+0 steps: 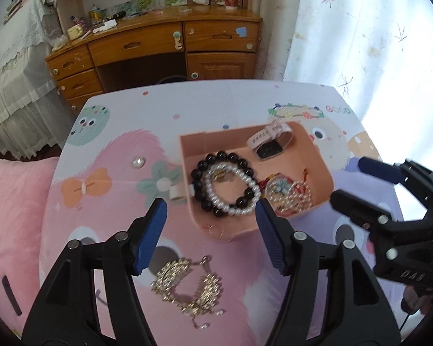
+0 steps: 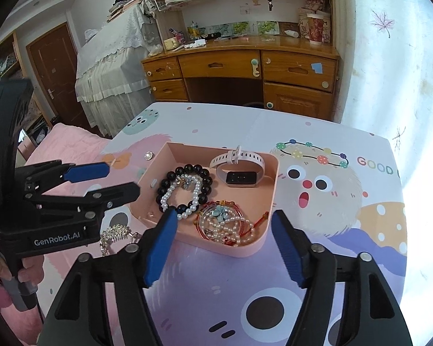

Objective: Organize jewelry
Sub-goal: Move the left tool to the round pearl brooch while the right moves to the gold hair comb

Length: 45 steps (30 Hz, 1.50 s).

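A pink tray (image 1: pixel 322 158) (image 2: pixel 274 184) on the table holds a black bead bracelet (image 1: pixel 197 174) (image 2: pixel 164 186), a pearl bracelet (image 1: pixel 255 189) (image 2: pixel 197 190), a white watch (image 1: pixel 270 137) (image 2: pixel 239 158) and a tangle of pearl and red jewelry (image 1: pixel 291 199) (image 2: pixel 228 227). A gold rhinestone piece (image 1: pixel 187 282) (image 2: pixel 115 235) lies on the table outside the tray. My left gripper (image 1: pixel 210 227) (image 2: pixel 115 181) is open and empty above the gold piece. My right gripper (image 2: pixel 223 230) (image 1: pixel 346 178) is open and empty at the tray's near edge.
A small pearl brooch (image 1: pixel 137 162) (image 2: pixel 149 155) lies on the cartoon tablecloth left of the tray. A tiny ring (image 1: pixel 215 230) lies by the tray's near corner. A pink bed (image 1: pixel 11 216) is left of the table; a wooden desk (image 1: pixel 164 46) stands behind.
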Motion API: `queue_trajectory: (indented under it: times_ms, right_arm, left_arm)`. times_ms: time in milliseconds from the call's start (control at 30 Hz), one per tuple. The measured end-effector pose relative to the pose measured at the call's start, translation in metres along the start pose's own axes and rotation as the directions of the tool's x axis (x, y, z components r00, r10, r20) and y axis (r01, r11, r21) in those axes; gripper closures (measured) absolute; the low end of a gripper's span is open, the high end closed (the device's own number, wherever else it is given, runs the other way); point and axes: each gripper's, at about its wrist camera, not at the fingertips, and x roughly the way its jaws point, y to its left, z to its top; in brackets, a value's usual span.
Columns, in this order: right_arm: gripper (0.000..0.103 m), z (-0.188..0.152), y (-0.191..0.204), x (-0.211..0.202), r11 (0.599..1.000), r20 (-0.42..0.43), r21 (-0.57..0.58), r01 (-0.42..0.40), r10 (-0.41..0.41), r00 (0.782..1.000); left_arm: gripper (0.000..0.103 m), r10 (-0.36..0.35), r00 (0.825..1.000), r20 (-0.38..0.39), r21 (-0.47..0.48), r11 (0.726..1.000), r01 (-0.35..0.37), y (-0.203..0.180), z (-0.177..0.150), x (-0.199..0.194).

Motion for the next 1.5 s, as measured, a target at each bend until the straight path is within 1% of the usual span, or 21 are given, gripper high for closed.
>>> queue_trajectory:
  times_ms: [133,300,433,567,633,733,833,933,1100,1200,1300,1333,1367,1433,1467,1500]
  right_arm:
    - [0.021,-0.003,0.005,-0.008,0.999,-0.009,0.049,-0.022,0.023,1.0]
    - [0.021,-0.011,0.012,-0.01,0.993,-0.051,0.117,-0.031,0.037,0.998]
    - [0.021,-0.02,0.02,-0.007,0.985,-0.092,0.168,-0.048,0.064,0.994]
    - [0.021,-0.036,0.033,0.002,0.978,-0.16,0.201,-0.062,0.096,0.983]
    - [0.021,-0.044,0.042,0.007,0.974,-0.194,0.217,-0.067,0.111,0.975]
    - [0.021,-0.056,0.056,0.013,0.968,-0.232,0.241,-0.072,0.13,0.964]
    - [0.021,-0.065,0.074,0.02,0.962,-0.266,0.265,-0.063,0.136,0.954]
    - [0.02,-0.073,0.088,0.029,0.955,-0.294,0.294,-0.046,0.136,0.946]
    - [0.02,-0.076,0.102,0.042,0.934,-0.309,0.356,-0.022,0.14,0.941]
    - [0.017,-0.075,0.105,0.049,0.898,-0.314,0.439,0.0,0.154,0.937]
    - [0.017,-0.076,0.103,0.053,0.811,-0.271,0.585,-0.009,0.205,0.941]
    - [0.015,-0.078,0.103,0.056,0.761,-0.256,0.649,0.003,0.215,0.943]
    - [0.014,-0.079,0.103,0.058,0.721,-0.254,0.692,0.023,0.214,0.943]
    - [0.013,-0.081,0.106,0.064,0.669,-0.261,0.74,0.068,0.192,0.946]
    - [0.013,-0.081,0.111,0.067,0.658,-0.264,0.748,0.087,0.175,0.948]
    - [0.013,-0.082,0.116,0.069,0.656,-0.272,0.747,0.105,0.157,0.949]
  left_arm:
    - [0.041,0.013,0.999,-0.043,-0.008,1.0,-0.014,0.014,-0.017,-0.004]
    - [0.041,0.024,0.996,-0.082,-0.011,1.0,-0.025,0.03,-0.039,-0.011]
    - [0.041,0.031,0.992,-0.121,0.0,1.0,-0.031,0.04,-0.055,-0.011]
    - [0.041,0.028,0.987,-0.156,-0.008,1.0,-0.03,0.053,-0.067,-0.012]
    - [0.041,0.02,0.981,-0.195,-0.015,1.0,-0.023,0.061,-0.072,-0.009]
    - [0.041,0.02,0.975,-0.223,-0.021,0.999,-0.026,0.073,-0.077,-0.007]
    - [0.041,0.01,0.974,-0.225,-0.038,0.999,-0.019,0.087,-0.078,-0.009]
    - [0.041,-0.009,0.974,-0.226,-0.042,0.999,-0.001,0.102,-0.071,-0.009]
    - [0.041,-0.009,0.977,-0.212,0.021,1.0,0.014,0.12,-0.05,-0.007]
    - [0.04,-0.016,0.979,-0.205,0.062,0.998,0.03,0.129,-0.036,-0.002]
    - [0.039,-0.012,0.979,-0.202,0.128,0.991,0.039,0.133,-0.02,0.008]
    - [0.039,-0.001,0.98,-0.2,0.156,0.987,0.033,0.133,-0.015,0.012]
    - [0.039,0.012,0.981,-0.192,0.187,0.982,0.025,0.133,-0.01,0.017]
    - [0.039,0.026,0.985,-0.169,0.232,0.973,0.014,0.133,0.0,0.025]
    - [0.039,0.026,0.988,-0.155,0.245,0.969,0.013,0.134,0.006,0.029]
    - [0.039,0.015,0.989,-0.146,0.248,0.968,0.021,0.135,0.012,0.034]
